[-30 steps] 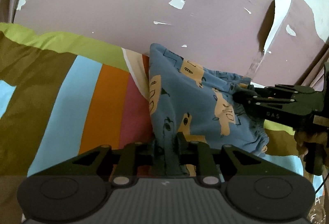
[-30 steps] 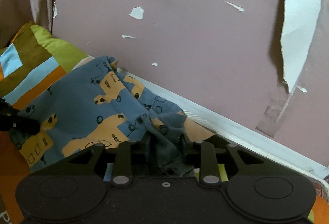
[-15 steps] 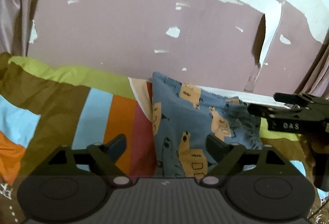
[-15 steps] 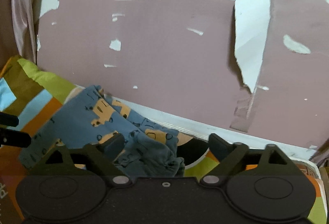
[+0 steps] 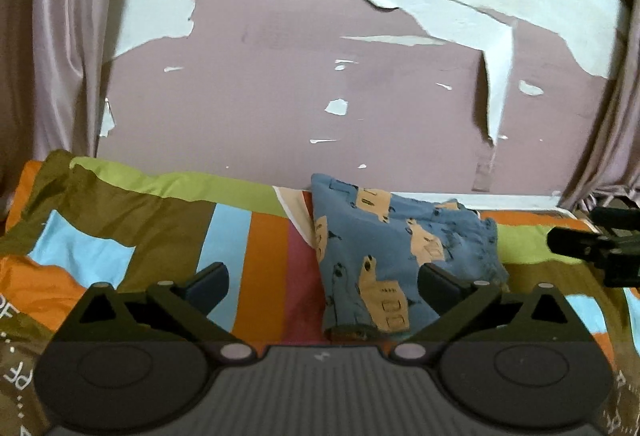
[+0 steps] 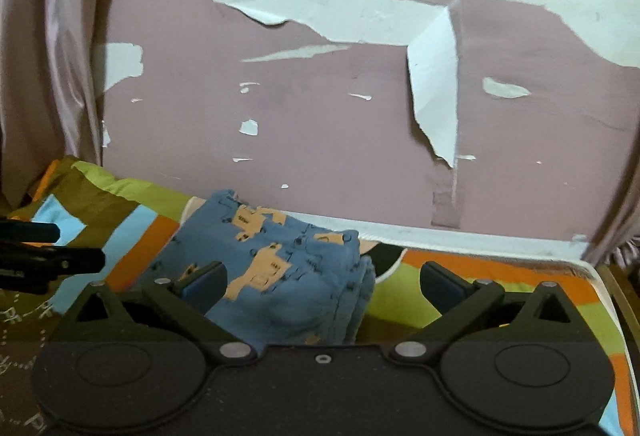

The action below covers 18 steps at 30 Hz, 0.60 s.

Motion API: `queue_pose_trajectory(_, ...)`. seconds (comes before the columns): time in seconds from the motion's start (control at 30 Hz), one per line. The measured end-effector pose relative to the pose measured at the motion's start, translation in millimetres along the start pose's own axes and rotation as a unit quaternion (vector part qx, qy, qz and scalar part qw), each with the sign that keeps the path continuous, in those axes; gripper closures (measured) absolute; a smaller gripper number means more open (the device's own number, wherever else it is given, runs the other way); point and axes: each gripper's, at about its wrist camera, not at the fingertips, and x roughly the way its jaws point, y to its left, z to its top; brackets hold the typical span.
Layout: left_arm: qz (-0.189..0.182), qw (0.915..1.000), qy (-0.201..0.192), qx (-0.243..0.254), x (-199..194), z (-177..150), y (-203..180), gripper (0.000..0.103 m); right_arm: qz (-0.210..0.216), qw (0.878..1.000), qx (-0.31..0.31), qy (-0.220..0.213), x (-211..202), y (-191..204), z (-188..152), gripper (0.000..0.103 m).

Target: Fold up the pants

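Both grippers hang released over the bed: my left gripper [image 5: 322, 282] and my right gripper [image 6: 322, 280] have just been spreading their jaws, and nothing is pinched between either pair now. The pants [image 5: 396, 256] lie ahead of and below both, folded into a compact bundle on the striped bedspread [image 5: 264, 268], close to the peeling pink wall [image 5: 260, 84]. From my left gripper the bundle sits ahead and to the right, partly behind my right finger; from my right gripper it sits ahead and to the left, overlapping my left finger. So it lies between my two hands, about equally near to each, its long side running away from me toward the wall. I can see the tip of my other gripper at the edge of each view. The cloth is blue with tan printed shapes, stacked in several layers, the gathered edges bunched on its right side. To me the fold looks done, or nearly so.
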Motion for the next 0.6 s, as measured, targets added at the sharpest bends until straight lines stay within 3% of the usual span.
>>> queue_pose_trajectory(0.27,-0.022,0.9997,0.004,0.006,-30,-42,1,0.0,-0.01,0.996,0.091,0.006,-52,-3,-52,0.001)
queue_pose_trajectory(0.6,-0.024,0.9992,0.032,-0.002,-36,-68,7,0.0,0.006,0.994,0.094,0.053,-68,17,-93,0.001)
